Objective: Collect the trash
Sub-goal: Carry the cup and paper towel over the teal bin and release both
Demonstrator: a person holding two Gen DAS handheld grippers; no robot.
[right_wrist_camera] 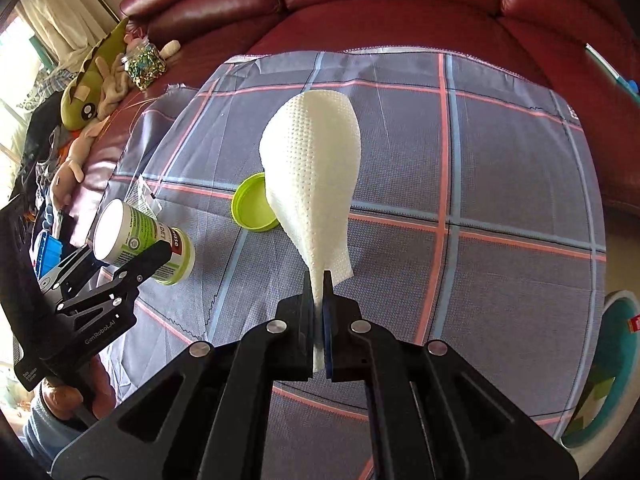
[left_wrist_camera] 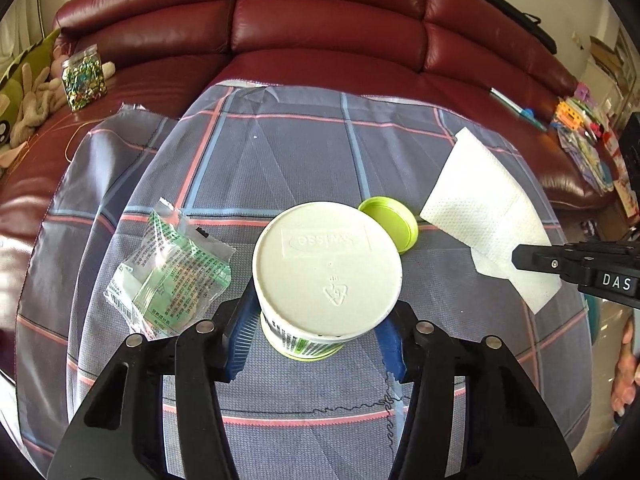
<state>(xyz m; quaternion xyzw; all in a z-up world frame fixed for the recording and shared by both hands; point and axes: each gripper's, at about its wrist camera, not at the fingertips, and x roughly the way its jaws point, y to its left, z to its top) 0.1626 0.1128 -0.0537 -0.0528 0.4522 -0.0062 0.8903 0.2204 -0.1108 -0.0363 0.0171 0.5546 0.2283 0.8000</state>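
My left gripper (left_wrist_camera: 318, 344) has its blue pads (left_wrist_camera: 242, 336) pressed on either side of the white plastic supplement jar with the green label (left_wrist_camera: 326, 276), jaws set at about the jar's width, and the jar sits between them with its flat base turned toward my camera and its mouth end down toward the cloth. From the right wrist view I see that same jar (right_wrist_camera: 140, 240) tilted in the black fingers, lifted off the checked cloth. My right gripper (right_wrist_camera: 319, 300) is pinched nearly all the way together on a corner of the white dimpled paper towel (right_wrist_camera: 312, 172), which stands up from the jaws in a curled, bulging sheet ahead of the camera. In the left wrist view the towel (left_wrist_camera: 488, 220) shows to the right, with the black tip of my right gripper (left_wrist_camera: 532, 258) over its lower edge. Just beyond the jar lies the round lime-green plastic lid (left_wrist_camera: 394, 224), flat on the cloth; in the right view the towel partly hides it. To the left of the jar lies the crumpled clear wrapper with green print (left_wrist_camera: 168, 276), resting on the cloth. All of this lies over a grey fabric cloth with pink and blue check lines (left_wrist_camera: 304, 152), spread across the seat of a dark red leather sofa (left_wrist_camera: 320, 24). Far left on the sofa stands a clear jar of shiny coloured bits (left_wrist_camera: 84, 80) beside some plush toys (left_wrist_camera: 28, 112).
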